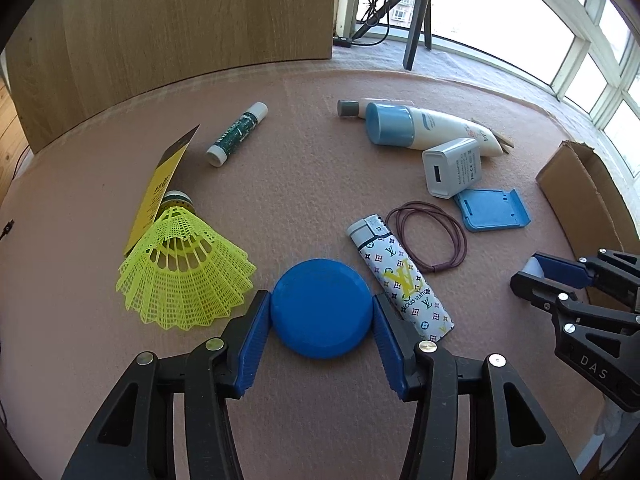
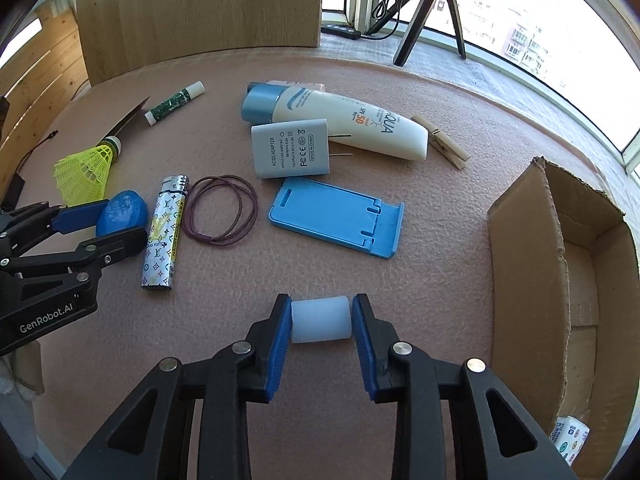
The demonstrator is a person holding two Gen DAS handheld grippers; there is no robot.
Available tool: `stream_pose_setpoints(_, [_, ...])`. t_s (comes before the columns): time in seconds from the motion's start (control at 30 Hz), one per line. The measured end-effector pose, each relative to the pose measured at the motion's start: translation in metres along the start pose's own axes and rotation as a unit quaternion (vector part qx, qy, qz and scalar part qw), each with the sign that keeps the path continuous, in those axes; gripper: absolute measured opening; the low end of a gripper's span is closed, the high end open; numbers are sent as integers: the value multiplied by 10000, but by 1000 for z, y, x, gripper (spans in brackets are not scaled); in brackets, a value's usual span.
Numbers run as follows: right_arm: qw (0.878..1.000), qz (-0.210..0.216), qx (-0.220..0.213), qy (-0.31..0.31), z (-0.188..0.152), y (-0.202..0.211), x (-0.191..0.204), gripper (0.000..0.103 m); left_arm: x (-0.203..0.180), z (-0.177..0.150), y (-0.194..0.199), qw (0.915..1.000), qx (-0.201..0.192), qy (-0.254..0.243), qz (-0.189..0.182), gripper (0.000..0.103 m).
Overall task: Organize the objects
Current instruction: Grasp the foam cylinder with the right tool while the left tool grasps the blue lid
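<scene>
Pink felt tabletop by the window. My right tongs pinch a light, squashy white cylinder end-to-end; left tongs clamp the stiff blue disc across its rim.

Mat salmon pink. Disc solid blue, shuttlecock neon yellow mesh. Lighter white/silver, multicolour monogram print with yellow logo. Hair ties maroon. Charger light grey, phone stand sky blue. Small cylinder plain white. Box brown cardboard.
</scene>
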State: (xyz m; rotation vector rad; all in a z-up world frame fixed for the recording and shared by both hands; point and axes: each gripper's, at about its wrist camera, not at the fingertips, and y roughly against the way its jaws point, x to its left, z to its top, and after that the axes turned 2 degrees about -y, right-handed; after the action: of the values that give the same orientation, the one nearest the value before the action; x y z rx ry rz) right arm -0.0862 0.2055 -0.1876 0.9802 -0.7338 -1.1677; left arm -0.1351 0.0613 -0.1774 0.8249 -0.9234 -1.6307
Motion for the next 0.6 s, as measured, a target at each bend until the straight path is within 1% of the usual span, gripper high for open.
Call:
stream_pose_setpoints(0.13, [9999,117,5,39,-3,1,2,23,3,-6,5,9998,7,144,-113,54])
stream_pose_setpoints(0.2, [9997,254,-20,-47,-5,5,0,23,5,-12,10,9995,3,235,-197,54])
stream_pose_setpoints(0.3, [9987,449,-83,-205,-10,14,-5,23,3,-21,23,9994,-65,245,-217,54])
stream_pose_setpoints(0.47, [9948,866,-311,-426,-20,41,-16,23,-4,-27,48,9990,-247,194,-324,54])
stream_pose_setpoints(0.6, [9924,1002,-490,-519,-29,66,-26,23,-14,-23,64,9980,-407,167,-457,54])
